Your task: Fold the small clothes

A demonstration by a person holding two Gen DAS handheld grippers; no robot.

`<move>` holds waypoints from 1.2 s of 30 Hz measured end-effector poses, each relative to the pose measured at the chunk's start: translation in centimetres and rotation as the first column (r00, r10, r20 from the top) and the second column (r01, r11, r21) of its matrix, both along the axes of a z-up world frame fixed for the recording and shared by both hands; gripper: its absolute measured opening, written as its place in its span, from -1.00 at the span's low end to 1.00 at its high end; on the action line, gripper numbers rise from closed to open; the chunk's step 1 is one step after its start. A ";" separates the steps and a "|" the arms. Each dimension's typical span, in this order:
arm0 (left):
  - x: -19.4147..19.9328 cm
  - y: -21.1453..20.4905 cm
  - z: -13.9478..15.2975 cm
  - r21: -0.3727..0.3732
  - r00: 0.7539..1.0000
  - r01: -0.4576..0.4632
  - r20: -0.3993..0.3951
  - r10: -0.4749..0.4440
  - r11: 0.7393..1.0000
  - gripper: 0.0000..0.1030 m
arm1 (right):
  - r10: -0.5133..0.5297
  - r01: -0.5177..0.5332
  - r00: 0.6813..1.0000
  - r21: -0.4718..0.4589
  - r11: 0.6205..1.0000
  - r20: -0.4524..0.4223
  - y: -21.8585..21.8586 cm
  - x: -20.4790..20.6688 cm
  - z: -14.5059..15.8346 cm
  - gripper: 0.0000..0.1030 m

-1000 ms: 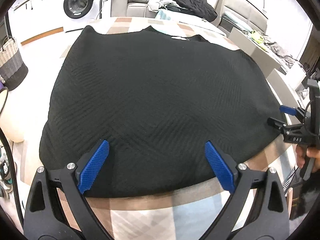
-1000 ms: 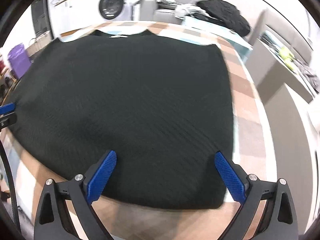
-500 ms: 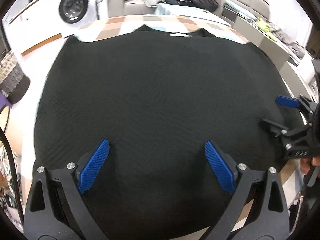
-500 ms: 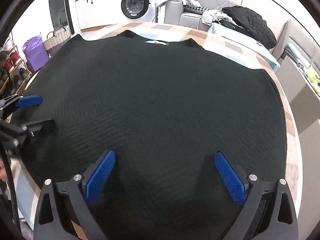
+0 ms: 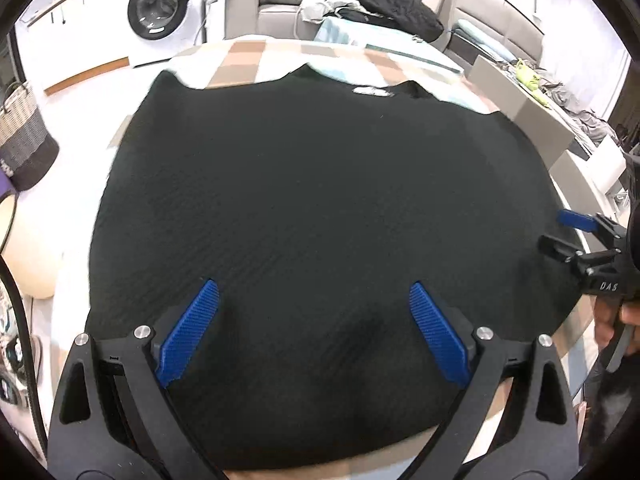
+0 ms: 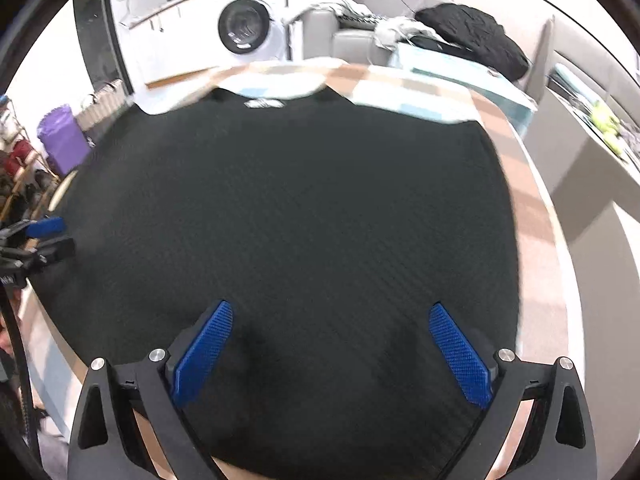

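Black knit top [image 5: 320, 208] lies flat on the checked tablecloth [image 5: 256, 60], neck + white label [image 5: 370, 90] at the far edge, hem nearest both cams. No fold in it visible, so this reads as the start of the task. Near hem partly hidden behind the gripper bodies, can't see its exact line.

L gripper [image 5: 314, 328]: jaws spread wide, nothing between the blue pads [image 5: 188, 332], sitting low over the hem zone, left half. R gripper [image 6: 332, 350]: same, wide apart and empty, over the right half of the hem. In L view the R gripper shows at the right edge of the garment w/ a hand [image 5: 616, 320] on its grip; in R view the L one sits at the left edge. So the two are side by side, well apart.

Why this layout, my read: spread flat = clean creases; one gripper per hem corner area = both can lift the hem evenly and carry it toward the neck w/o skew. Wide jaws leave room to drop over the fabric edge before pinching.

Risk: knit is thick and dark, easy to pinch only the top layer or grab the cloth under it too.

Bkgd: washing machine [image 6: 248, 28], sofa w/ piled clothes [image 5: 384, 0]. Not relevant.
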State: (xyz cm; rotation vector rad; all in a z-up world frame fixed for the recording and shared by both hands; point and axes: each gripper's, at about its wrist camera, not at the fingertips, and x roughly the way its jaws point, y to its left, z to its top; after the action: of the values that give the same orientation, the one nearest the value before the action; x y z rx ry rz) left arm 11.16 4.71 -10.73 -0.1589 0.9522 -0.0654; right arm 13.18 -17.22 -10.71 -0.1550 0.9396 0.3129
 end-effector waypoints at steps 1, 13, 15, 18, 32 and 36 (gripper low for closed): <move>0.7 -0.3 -0.1 -0.004 1.000 0.000 -0.004 0.000 1.000 0.86 | 0.007 -0.007 1.000 0.013 1.000 -0.005 0.7 0.5 0.0 0.95; 6.0 -1.1 -2.0 0.099 0.998 0.028 -0.052 -0.023 0.995 0.86 | -0.019 0.016 0.999 -0.067 0.998 -0.040 2.9 5.2 -2.1 0.95; 5.5 0.3 -1.9 0.112 0.997 -0.027 -0.064 0.035 0.993 0.86 | -0.086 0.084 0.995 -0.051 0.995 -0.040 0.8 4.9 -1.9 0.96; 4.2 2.2 -2.0 0.091 0.996 -0.064 -0.064 0.070 0.994 0.86 | -0.195 0.192 0.981 -0.114 0.975 -0.013 -2.3 3.4 -1.6 0.96; 8.9 -1.0 0.7 0.034 1.000 -0.008 0.005 0.008 0.999 0.86 | -0.054 0.054 0.999 -0.073 0.996 0.002 4.4 6.7 0.2 0.96; 10.8 -1.8 -1.3 0.088 0.999 0.012 -0.039 -0.009 0.996 0.86 | -0.048 0.045 0.998 -0.075 0.996 -0.049 6.6 9.7 -1.6 0.97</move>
State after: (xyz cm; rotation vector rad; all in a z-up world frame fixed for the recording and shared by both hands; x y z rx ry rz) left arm 22.01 2.88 -12.06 -0.0735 0.9927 -0.0300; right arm 22.84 -10.63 -12.28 -0.1935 1.0038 0.2400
